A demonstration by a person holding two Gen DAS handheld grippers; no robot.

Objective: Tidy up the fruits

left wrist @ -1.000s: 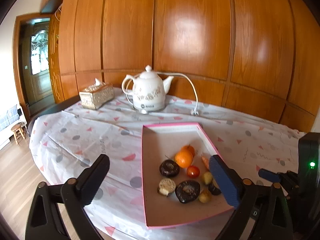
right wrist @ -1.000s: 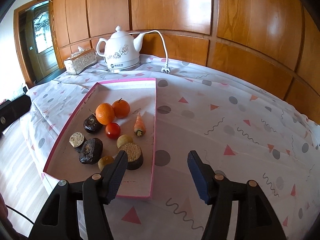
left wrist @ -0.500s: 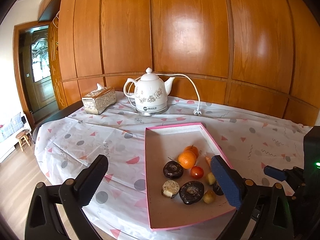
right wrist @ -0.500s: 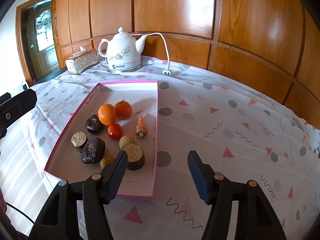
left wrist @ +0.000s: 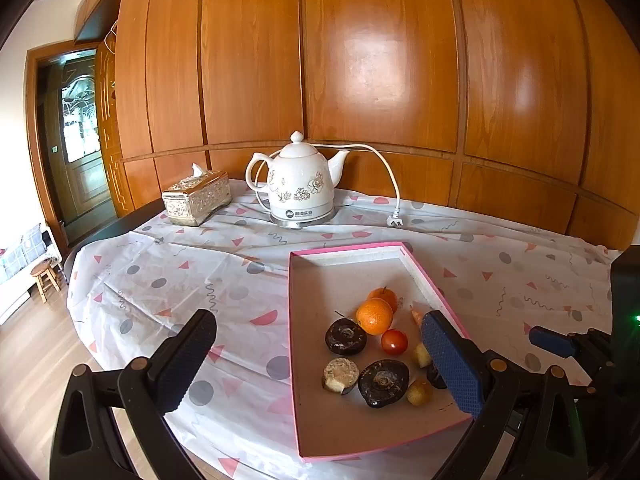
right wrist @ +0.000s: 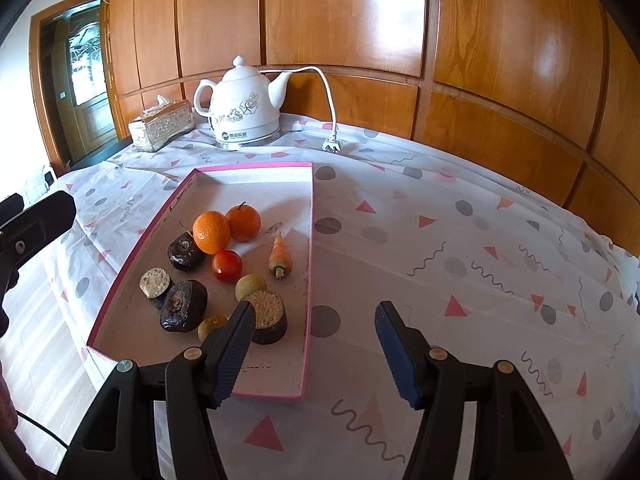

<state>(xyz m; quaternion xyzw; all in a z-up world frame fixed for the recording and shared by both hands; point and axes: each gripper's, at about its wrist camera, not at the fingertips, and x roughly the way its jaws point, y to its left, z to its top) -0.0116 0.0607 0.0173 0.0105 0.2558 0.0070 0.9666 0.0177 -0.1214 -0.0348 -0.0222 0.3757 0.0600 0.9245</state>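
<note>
Now, through the left wrist, hovering the left gripper (left wrist: 320, 356) wide open and empty above the pink tray (left wrist: 298, 360) with fruits (left wrist: 374, 315) lying ahead-right, and, through the right wrist, holding the nearer, equally open right gripper (right wrist: 314, 344) with fruits (right wrist: 211, 231) ahead-left.

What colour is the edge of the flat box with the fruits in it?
Pink, around the shallow cardboard tray; clearest in the right wrist view.

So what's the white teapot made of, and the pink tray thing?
The white teapot looks like glazed ceramic: glossy, with painted flowers, on a shiny metal-looking base. The pink tray seems to be cardboard: thin straight walls, a dull speckled floor, pink paper edging. I can't be sure of either.
</note>
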